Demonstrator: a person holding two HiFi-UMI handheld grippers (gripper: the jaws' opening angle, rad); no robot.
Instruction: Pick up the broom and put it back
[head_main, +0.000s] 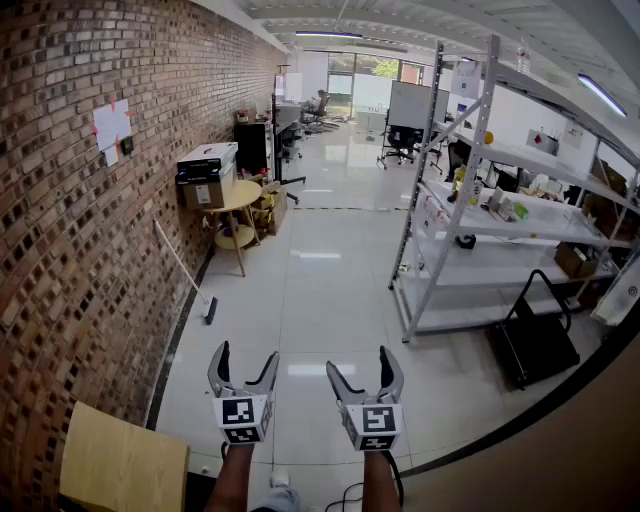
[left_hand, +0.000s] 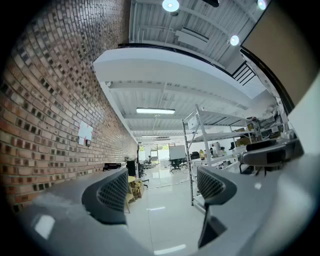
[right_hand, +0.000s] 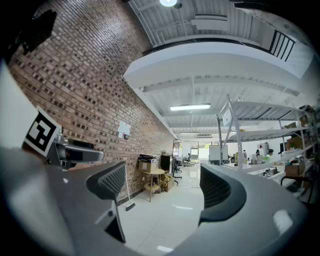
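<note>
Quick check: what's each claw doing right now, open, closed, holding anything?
Left claw: open, holding nothing.
Right claw: open, holding nothing; the broom is far ahead, untouched.

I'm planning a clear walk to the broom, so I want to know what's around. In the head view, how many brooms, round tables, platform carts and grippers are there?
Broom: 1
Round table: 1
Platform cart: 1
Grippers: 2, the left gripper and the right gripper
Total: 5
</note>
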